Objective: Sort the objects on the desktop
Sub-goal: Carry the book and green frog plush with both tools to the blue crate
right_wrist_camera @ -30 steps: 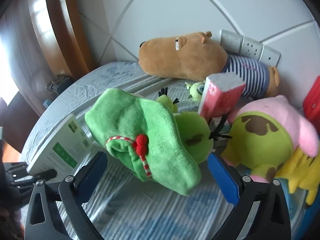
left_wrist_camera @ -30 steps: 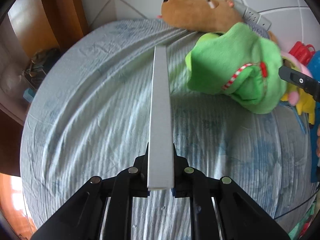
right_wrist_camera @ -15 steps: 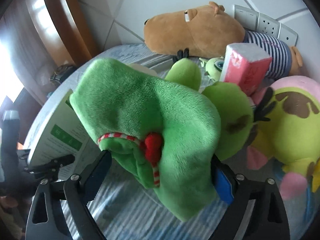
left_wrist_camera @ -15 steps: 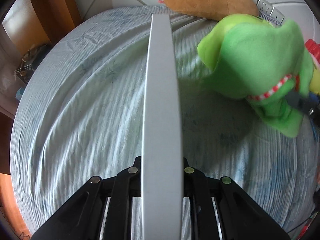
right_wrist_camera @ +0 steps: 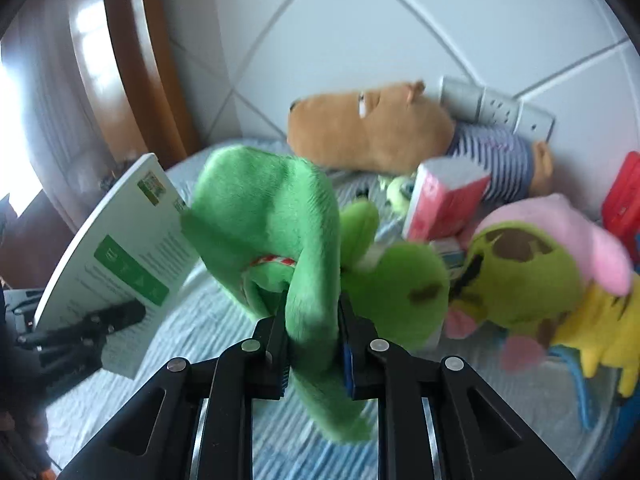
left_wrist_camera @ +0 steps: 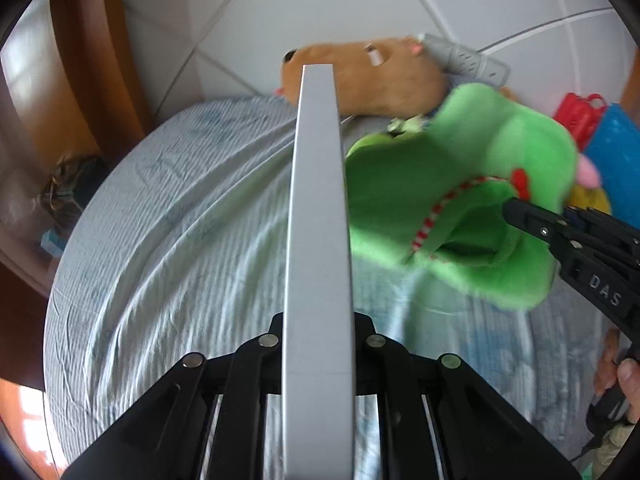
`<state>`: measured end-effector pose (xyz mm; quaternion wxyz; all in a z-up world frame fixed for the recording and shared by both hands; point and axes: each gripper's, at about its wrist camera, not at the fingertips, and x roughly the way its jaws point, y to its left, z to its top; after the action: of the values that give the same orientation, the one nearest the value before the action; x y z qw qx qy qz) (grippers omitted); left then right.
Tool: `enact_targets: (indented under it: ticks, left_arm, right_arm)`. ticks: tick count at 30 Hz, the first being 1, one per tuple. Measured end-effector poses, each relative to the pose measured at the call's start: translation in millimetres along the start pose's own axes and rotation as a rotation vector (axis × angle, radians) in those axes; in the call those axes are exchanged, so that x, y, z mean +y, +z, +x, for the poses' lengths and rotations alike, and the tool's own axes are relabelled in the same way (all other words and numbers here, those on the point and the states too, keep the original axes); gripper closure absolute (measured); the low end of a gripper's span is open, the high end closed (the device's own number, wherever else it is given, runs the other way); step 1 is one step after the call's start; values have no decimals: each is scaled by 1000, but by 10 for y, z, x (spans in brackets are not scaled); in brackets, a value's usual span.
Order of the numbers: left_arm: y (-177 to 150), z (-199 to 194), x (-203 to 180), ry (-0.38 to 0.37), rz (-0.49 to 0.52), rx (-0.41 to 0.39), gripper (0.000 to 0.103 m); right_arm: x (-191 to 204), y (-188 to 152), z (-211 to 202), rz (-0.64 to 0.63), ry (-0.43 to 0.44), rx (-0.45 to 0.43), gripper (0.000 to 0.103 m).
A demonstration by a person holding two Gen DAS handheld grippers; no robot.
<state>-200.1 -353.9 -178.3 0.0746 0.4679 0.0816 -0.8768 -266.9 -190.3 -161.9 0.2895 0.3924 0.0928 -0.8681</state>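
right tool (right_wrist_camera: 312,344) jaws closing, blue pads already squeezing a fold of the green plush (right_wrist_camera: 280,232). it hangs off the bed sheet (right_wrist_camera: 224,364), so the pick looks done, the drop-off not.

left tool (left_wrist_camera: 318,344) pressed tight on the bottom edge of a thin white box (left_wrist_camera: 318,216), held edge-on to its own camera. from the right wrist view the box's printed face shows: white, green label block, small text. it sits just left of the plush, touching or nearly so; can't tell which.

so both tools are loaded, and neither item is placed yet, as i read it. no bin or sorted group visible, so i can't tell where either goes.

plush detail: bright green fleece, floppy, red-and-white striped trim with a red blob at an opening. it sags below the pads, soft enough to slip if the pinch is shallow. a rounder green plush part with a brown patch sits right behind it; same toy or a separate one, can't tell.

further back, still unsorted: pink-hooded plush (right_wrist_camera: 560,248) with a yellow-green face, a yellow plush beside it, a pink carton (right_wrist_camera: 444,204) standing upright, red plastic piece at the right edge.

far end against the tiled wall: brown plush (right_wrist_camera: 372,132) in a striped shirt, lying on its side, wall sockets (right_wrist_camera: 500,108) behind it. most of the pile is left.
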Motion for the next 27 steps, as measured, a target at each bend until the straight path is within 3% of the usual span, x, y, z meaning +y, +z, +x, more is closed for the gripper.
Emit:
enact_targets:
  ticks: [6,13,16,18,20,23,25,26,27]
  left_arm:
    - [-73,-450,-236,-44,45,-43,91]
    - [-346,-563,-377,-42,74,-7,91]
    - [-487,-472,-368,-20,70,19,91]
    - [-558,-392,-358,-7,68,32,91]
    - [-620,-309,-359,4,69,41,91]
    - [-708,-178,-351,7,68,53,91]
    - [-746,-84,-341,11,72,55,91]
    - [-758,-40,-337,14,74,56,91]
    - [-771,25,-327,19,73,58,91]
  right_arm:
    - [69,-2,-633,22,-27,-49,97]
    - [-69,-462,-622,133,56,55,96]
    - [-48,-653,-531,142,67,61,80]
    - [-20,-734,-433,142,66,65,47]
    - [43,-817,-354,133,71,60,27]
    - [142,-879,-193,105,51,58,26]
    - [156,-889,-73,103,36,45,31]
    - [142,-897,-8,109,18,41,65]
    - [123,-910,64,111,-1,47,87]
